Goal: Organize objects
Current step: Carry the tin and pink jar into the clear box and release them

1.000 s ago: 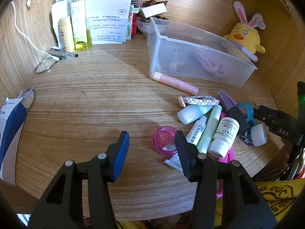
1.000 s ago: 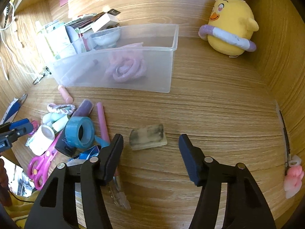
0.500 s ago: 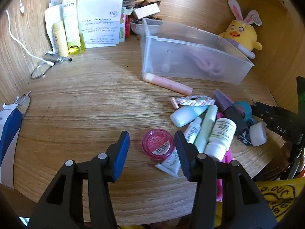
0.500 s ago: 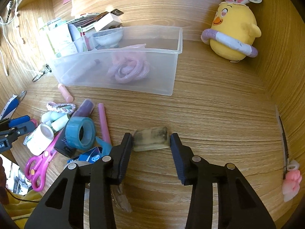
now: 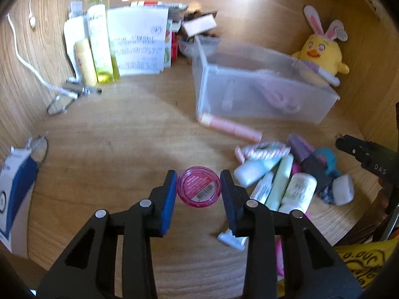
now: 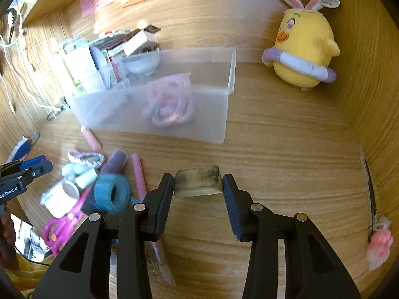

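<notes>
Both grippers have just been closing on their targets. The left gripper [image 5: 198,189] now brackets the pink round jar [image 5: 198,187], which lies label-up on the wooden desk [image 5: 124,149] near its front edge. A second ago the jar sat off by the right jaw, half outside the gap; now it sits squarely between the blue pads, which have narrowed to touch its sides or nearly so. Blur keeps me from telling whether they press yet, so I read this grip as about made but not proven.

The right gripper [image 6: 197,186] has closed on the small translucent block [image 6: 198,181], a smudged, soap-like piece lying toward the front middle of the desk. A second ago the jaws stood wide on either side of it; now both pads sit against its short ends and the opening has stopped shrinking, which looks like a hold.

For the task, this means two loose items are ready to lift at once. The clear plastic bin [image 6: 224,114], further back toward the desk's rear edge and already holding a coil of pink hair ties [image 6: 169,104], is the likely destination. The heap at the front of the desk, with teal tape roll [image 6: 112,194], pink scissors [image 6: 59,229], white bottle [image 5: 298,191] and tubes, remains unsorted, so the job is at an early stage.
</notes>
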A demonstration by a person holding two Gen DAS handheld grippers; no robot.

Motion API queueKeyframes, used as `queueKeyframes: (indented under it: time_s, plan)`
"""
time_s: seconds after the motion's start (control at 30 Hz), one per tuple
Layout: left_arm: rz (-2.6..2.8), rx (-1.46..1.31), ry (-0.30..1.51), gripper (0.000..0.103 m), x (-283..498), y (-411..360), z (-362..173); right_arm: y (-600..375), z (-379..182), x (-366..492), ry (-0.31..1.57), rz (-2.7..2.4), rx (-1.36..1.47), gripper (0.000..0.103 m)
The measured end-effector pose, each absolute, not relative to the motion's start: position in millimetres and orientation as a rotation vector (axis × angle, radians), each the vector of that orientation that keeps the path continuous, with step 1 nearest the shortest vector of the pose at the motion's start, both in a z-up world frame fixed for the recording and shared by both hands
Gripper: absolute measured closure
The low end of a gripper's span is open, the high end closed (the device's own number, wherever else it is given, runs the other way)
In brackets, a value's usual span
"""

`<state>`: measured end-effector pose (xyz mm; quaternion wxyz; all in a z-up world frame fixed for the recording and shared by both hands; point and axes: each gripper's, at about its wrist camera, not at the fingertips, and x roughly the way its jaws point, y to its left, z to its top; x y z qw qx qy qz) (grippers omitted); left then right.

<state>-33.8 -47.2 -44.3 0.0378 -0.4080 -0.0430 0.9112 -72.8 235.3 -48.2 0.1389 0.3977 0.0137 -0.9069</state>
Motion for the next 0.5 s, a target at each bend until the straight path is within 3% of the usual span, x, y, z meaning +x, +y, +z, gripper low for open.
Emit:
queueKeyframes:
  time_s: [0.5]
  plan:
    - [2.829,-0.988,-0.154,0.068,-82,-38,18,231,11,-95,-0.018,-2.643,0.936,0.065]
